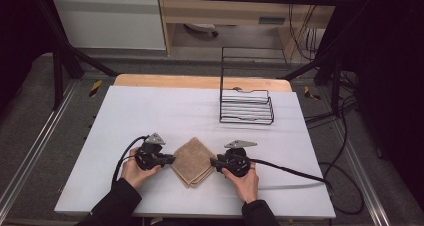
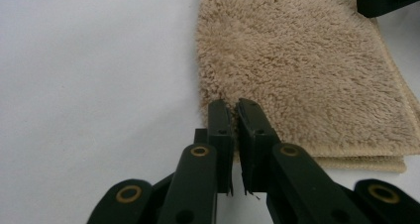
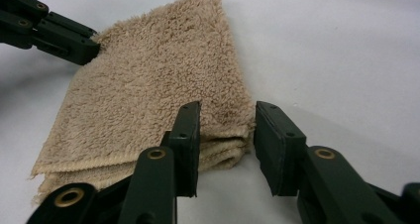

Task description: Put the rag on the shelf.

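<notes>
Nearest the person, a folded tan towel [image 1: 192, 162] lies flat on the white tabletop [image 1: 150, 111], set cornerwise between both hands. Left gripper [image 1: 170, 159]: fingers [image 2: 220, 130] together, clamped on the towel's left corner (pile caught between the pads). Right gripper [image 1: 214, 162]: fingers [image 3: 188, 135] apart, straddling the towel's right corner, one pad against the folded layers, the other just clear. Farther back, a black wire rack [image 1: 246, 106] stands well apart from the towel.

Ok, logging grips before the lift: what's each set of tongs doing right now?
Left tongs: shut on the edge of the folded beige towel.
Right tongs: open, jaws either side of the towel's corner, not pressing it.
</notes>
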